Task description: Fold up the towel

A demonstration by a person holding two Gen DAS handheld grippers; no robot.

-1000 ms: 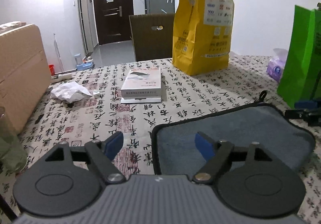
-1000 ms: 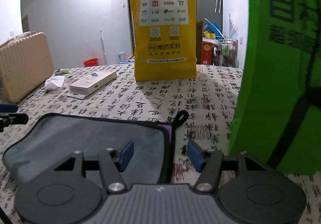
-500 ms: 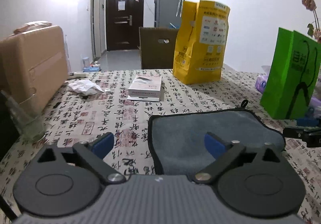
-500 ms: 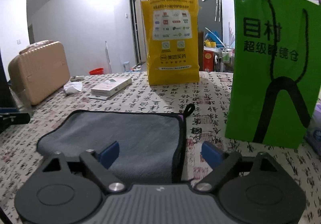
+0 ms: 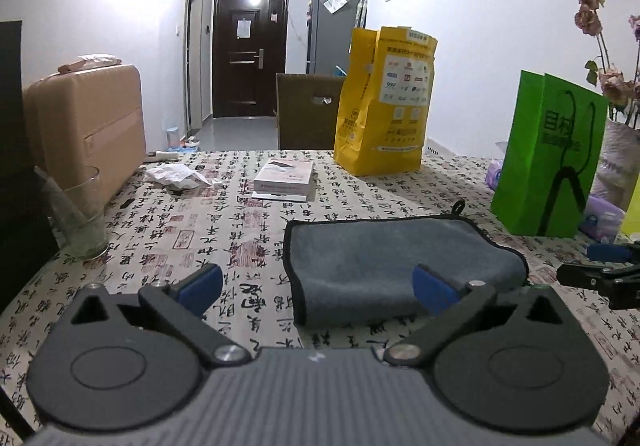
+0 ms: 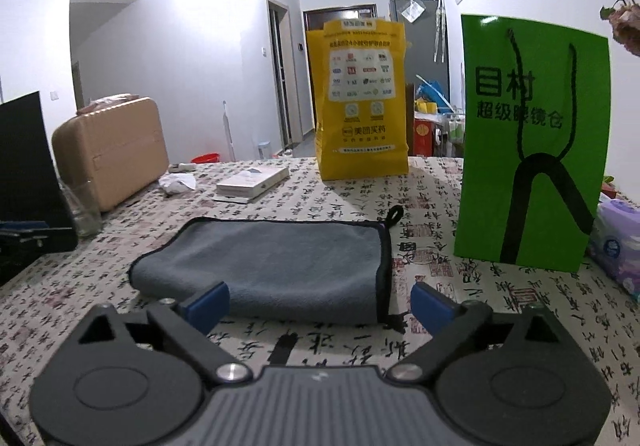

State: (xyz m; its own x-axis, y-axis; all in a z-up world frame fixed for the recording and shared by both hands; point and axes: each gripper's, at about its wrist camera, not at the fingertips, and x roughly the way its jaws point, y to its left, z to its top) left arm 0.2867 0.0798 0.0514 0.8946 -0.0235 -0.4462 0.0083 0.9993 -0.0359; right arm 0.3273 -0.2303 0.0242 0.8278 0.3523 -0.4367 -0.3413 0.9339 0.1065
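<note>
A grey towel (image 5: 384,262) with black trim lies folded on the calligraphy-print tablecloth; it also shows in the right wrist view (image 6: 280,266). Its hanging loop (image 6: 394,215) sticks out at the far right corner. My left gripper (image 5: 318,288) is open and empty, held just short of the towel's near left corner. My right gripper (image 6: 320,304) is open and empty, held just short of the towel's near right edge. The right gripper's tips show at the right edge of the left wrist view (image 5: 600,266).
A green paper bag (image 6: 532,142) stands right of the towel, tissue packs (image 6: 618,242) beside it. A yellow bag (image 5: 384,102) and a white box (image 5: 284,178) sit further back. A glass (image 5: 82,214), crumpled paper (image 5: 176,174) and a tan suitcase (image 5: 88,126) are at left.
Both grippers have pulled back and risen away from the towel, jaws opening wider. The towel stays folded on the table.
</note>
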